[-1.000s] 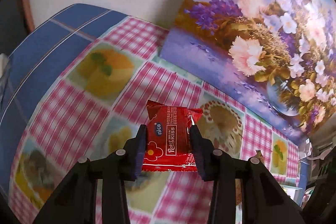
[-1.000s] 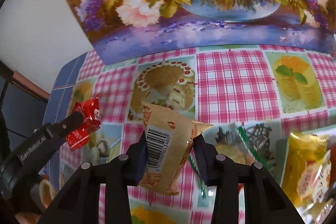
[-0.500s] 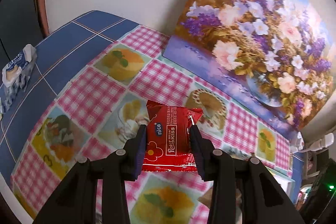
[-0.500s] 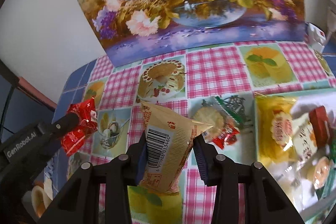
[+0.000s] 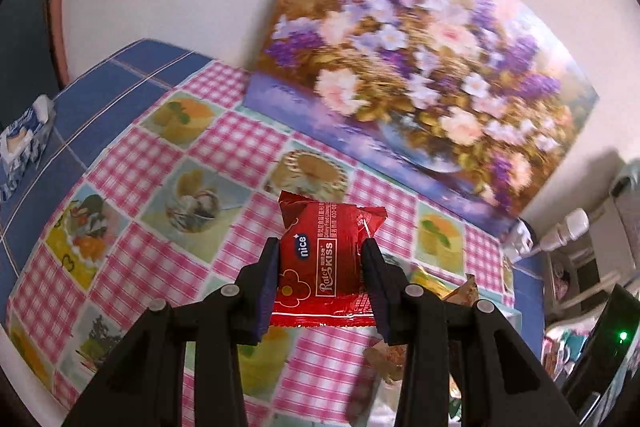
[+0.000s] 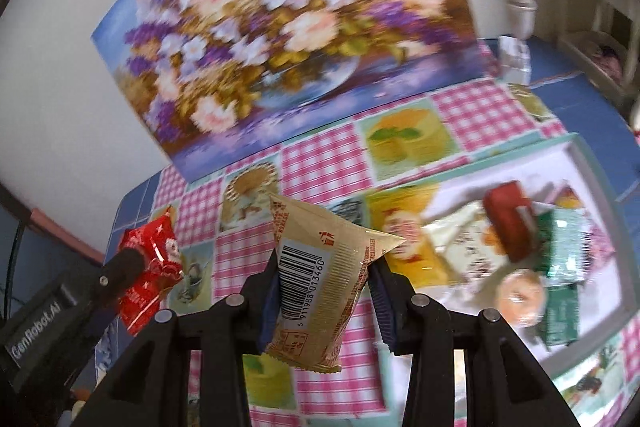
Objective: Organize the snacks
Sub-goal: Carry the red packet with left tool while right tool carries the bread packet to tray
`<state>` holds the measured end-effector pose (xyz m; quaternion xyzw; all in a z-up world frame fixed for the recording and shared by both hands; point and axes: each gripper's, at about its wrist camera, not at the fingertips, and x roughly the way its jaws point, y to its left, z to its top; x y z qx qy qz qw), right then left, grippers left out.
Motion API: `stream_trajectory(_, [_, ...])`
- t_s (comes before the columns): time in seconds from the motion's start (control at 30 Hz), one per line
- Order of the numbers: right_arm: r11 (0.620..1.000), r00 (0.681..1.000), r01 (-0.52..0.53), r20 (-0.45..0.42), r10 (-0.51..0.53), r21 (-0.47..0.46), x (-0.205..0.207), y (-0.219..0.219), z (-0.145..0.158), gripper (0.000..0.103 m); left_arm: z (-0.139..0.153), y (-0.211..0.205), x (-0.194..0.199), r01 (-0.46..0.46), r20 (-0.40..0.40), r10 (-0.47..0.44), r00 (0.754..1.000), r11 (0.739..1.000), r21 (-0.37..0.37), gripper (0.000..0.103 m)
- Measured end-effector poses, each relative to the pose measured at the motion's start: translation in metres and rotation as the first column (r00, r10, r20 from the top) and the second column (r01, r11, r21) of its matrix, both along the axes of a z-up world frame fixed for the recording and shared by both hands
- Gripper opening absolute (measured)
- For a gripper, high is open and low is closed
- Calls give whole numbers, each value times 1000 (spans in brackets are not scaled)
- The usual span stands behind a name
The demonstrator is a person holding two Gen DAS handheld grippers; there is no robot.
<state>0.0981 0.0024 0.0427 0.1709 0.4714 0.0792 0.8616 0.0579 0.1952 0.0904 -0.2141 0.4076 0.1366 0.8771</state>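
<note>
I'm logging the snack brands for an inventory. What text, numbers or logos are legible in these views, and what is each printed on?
"nice" and "Ralet KISS": on the red packet held in the left gripper.
"6 911988 013460": under the barcode on the tan packet held in the right gripper.
"GenRobot.AI": on the left gripper's body, in the right wrist view.
Smaller print on both packets and the snacks in the tray is too blurred to read.

Both wrist cams look forward along their jaws, angled down from above the worktop, facing the flower painting. Shared: painting, checkered cloth; right cam also sees left gripper.
</note>
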Motion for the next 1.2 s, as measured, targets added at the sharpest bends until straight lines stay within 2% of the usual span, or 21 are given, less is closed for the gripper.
stream_trajectory(0.3, [993, 994, 108, 13, -109, 37, -3, -58, 12, 43, 3, -51, 5, 105, -17, -104, 994, 992, 71, 42])
stream_trajectory(0.63, [973, 978, 209, 4, -211, 97, -8, -114, 16, 43, 7, -108, 10, 227, -15, -227, 974, 967, 114, 42])
stream_trajectory(0.77, [954, 962, 273, -10, -274, 122, -11, -145, 11, 43, 1, -129, 15, 280, -32, -278, 960, 952, 128, 42])
stream_trajectory(0.97, [928, 934, 356, -21, -356, 111, -17, -184, 5, 43, -14, -154, 20, 338, -58, -333, 941, 931, 139, 42])
stream_trajectory(1.2, [929, 935, 355, -41, -353, 104, -12, -194, -8, 43, -38, -176, 27, 396, -98, -385, 918, 909, 133, 42])
